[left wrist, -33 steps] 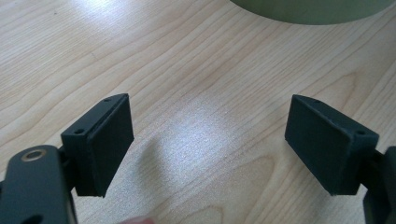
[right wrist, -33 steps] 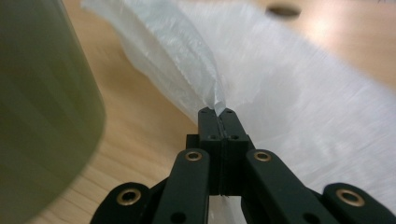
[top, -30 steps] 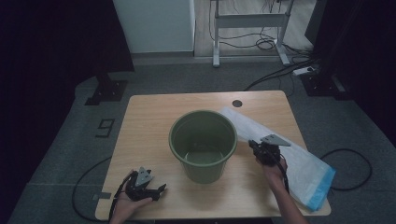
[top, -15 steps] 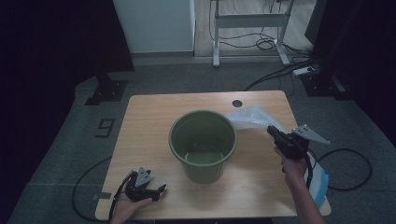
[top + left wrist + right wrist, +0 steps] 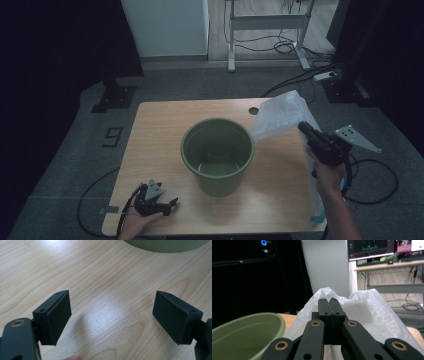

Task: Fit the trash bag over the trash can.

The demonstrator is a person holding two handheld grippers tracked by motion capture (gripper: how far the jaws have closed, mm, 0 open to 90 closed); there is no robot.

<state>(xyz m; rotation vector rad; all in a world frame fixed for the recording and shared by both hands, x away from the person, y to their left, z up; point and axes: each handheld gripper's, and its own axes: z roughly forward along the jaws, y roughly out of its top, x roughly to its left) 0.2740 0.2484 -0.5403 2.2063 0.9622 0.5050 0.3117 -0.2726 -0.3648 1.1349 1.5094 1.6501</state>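
Observation:
A green bucket (image 5: 218, 152) stands empty in the middle of the wooden table (image 5: 155, 140). To its right, my right gripper (image 5: 304, 129) is shut on a clear plastic bag (image 5: 280, 116), whose top hangs lifted above the table beside the bucket's rim. In the right gripper view the shut jaws pinch the bag (image 5: 364, 307), with the bucket's rim (image 5: 249, 325) at lower left. My left gripper (image 5: 169, 206) rests near the table's front left corner, open, with bare wood between its pads (image 5: 57, 315).
The bag's lower end with a blue edge (image 5: 317, 218) trails down at the table's right front. A small round hole (image 5: 253, 111) sits in the far edge of the table. Cables (image 5: 370, 175) lie on the floor at the right.
My right gripper has risen and moved right, away from the bucket, lifting the bag's top off the table. The left gripper has stayed in place.

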